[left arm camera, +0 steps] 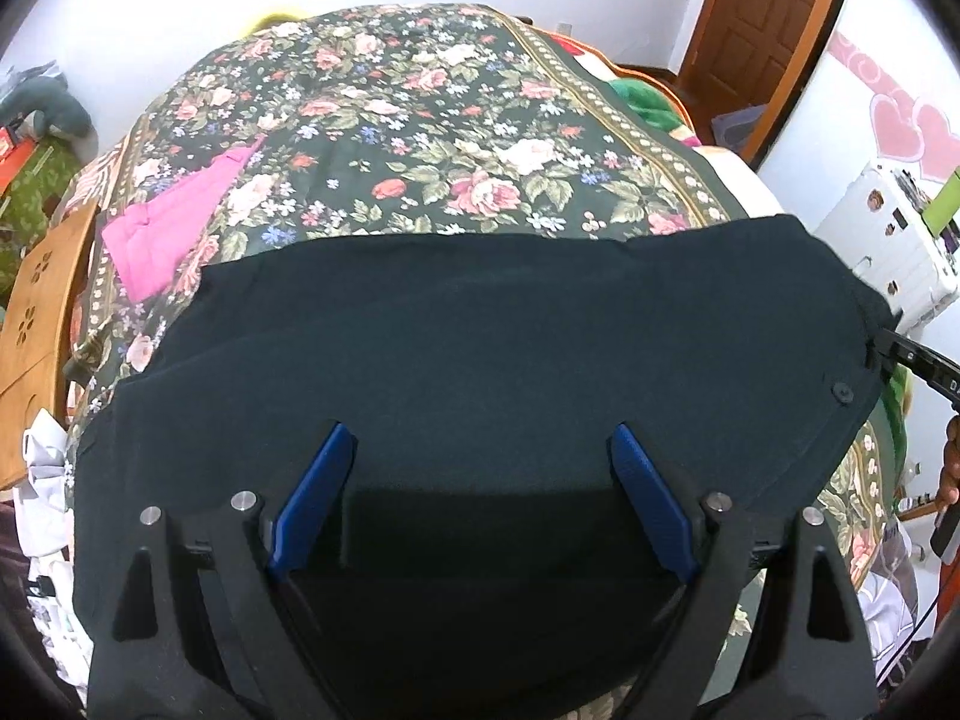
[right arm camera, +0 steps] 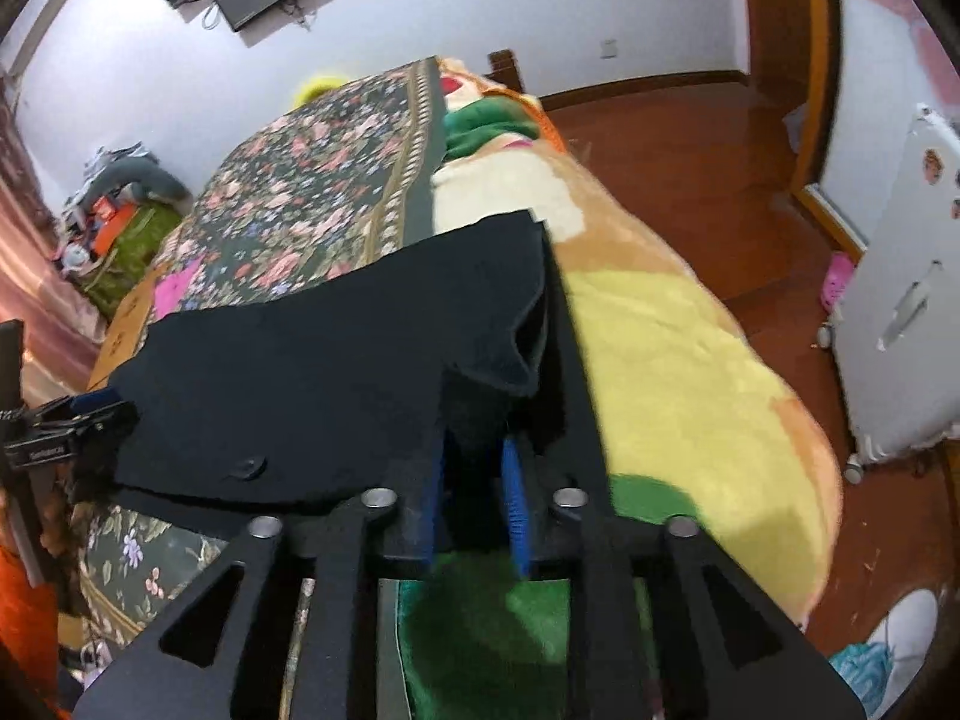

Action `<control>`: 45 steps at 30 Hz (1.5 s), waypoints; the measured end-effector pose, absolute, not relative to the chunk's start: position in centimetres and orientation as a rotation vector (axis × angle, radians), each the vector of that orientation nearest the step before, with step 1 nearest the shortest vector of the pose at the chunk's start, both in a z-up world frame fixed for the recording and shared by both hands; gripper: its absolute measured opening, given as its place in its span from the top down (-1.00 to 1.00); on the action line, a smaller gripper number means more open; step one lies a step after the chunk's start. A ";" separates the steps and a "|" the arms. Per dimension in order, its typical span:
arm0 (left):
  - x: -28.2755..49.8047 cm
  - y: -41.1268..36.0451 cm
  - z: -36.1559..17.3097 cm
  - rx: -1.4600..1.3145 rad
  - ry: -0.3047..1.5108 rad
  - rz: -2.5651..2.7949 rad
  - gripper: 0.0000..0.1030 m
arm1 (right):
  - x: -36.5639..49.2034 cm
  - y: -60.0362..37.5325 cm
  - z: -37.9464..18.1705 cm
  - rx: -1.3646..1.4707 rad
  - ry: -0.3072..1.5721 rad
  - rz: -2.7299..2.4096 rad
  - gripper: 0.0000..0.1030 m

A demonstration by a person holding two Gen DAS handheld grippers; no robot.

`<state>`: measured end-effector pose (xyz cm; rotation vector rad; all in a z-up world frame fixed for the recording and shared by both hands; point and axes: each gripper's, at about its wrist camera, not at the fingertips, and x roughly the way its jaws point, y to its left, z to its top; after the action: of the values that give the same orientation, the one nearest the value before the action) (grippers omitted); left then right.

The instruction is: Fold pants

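Right wrist: pants (right arm camera: 288, 396) edge between jaws (left's gaping).

One black pants (left arm camera: 480, 348), one pink garment (left arm camera: 174, 228), two grippers.

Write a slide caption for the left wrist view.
Open left gripper hovers over black pants spread on a floral bedspread.

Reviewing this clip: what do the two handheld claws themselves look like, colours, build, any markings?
Both match: the left claw and right claw have matte black angular frames with triangular cutouts, round silver pins at the pivots, and flat blue textured pads on the fingers. Small white lettering, unreadable, marks the left claw's side in the right wrist view. No cables or sleeves show.
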<state>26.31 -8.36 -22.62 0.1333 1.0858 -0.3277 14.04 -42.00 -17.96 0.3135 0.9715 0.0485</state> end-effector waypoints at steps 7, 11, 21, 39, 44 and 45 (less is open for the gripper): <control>26.0 -4.4 -20.2 0.089 0.994 -0.259 -0.72 | 13.7 -41.0 -14.5 0.203 0.886 -0.022 0.13; 26.1 -0.6 -18.6 0.057 0.940 -0.183 -0.72 | 15.3 -38.8 -12.6 0.165 0.840 0.039 0.09; 27.6 13.9 -17.9 -0.069 0.927 0.068 -0.74 | 21.8 -27.5 -10.7 0.038 0.783 0.306 0.06; 33.2 26.1 -27.8 -0.257 1.173 0.064 -0.47 | 32.5 -6.6 -17.0 -0.175 0.966 0.709 0.06; 35.1 25.8 -30.4 -0.252 1.266 -0.003 -0.39 | 35.7 -3.4 -19.8 -0.188 1.068 0.731 0.06; 35.2 25.7 -30.6 -0.257 1.272 -0.017 -0.38 | 36.2 -3.0 -20.2 -0.189 1.086 0.732 0.06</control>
<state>35.17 25.73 -30.62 -0.2574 1.2718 -0.0166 36.22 -2.99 -20.21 -0.1889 1.0856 0.7325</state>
